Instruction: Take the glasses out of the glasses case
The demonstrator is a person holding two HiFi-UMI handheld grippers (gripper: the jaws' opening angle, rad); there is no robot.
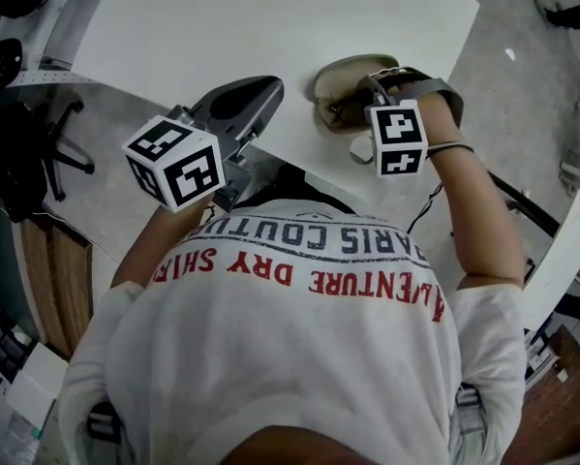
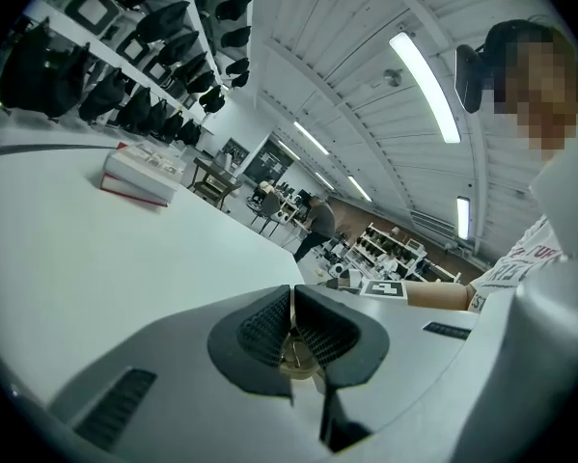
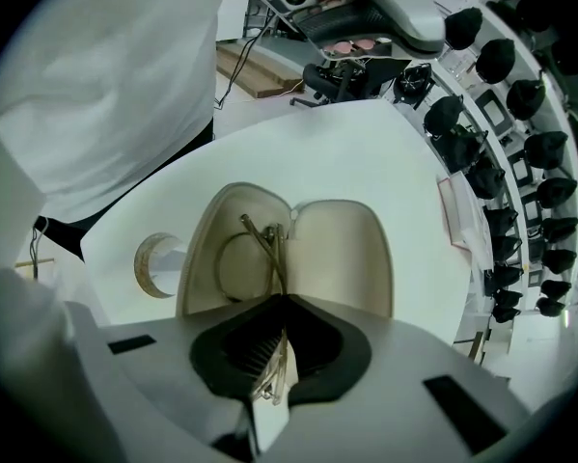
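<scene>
An open beige glasses case (image 3: 342, 249) lies on the white table (image 1: 270, 17) near its front edge; the head view shows the case (image 1: 336, 77) too. The thin-framed glasses (image 3: 238, 258) rest in its left half. My right gripper (image 3: 284, 299) points steeply down into the case, shut on the glasses' frame, which runs up between the pads. From above, the right gripper (image 1: 359, 100) hides most of the case's inside. My left gripper (image 1: 260, 93) hangs over the table edge to the left of the case, apart from it. Seen in its own view, the left gripper (image 2: 292, 292) is shut with nothing held.
A small tape roll (image 3: 158, 263) lies just left of the case, at the table's edge. A flat red-and-white box (image 2: 139, 177) sits far across the table. A black office chair (image 1: 28, 153) stands on the floor at the left. Shelves of black headsets (image 2: 124, 85) line the back.
</scene>
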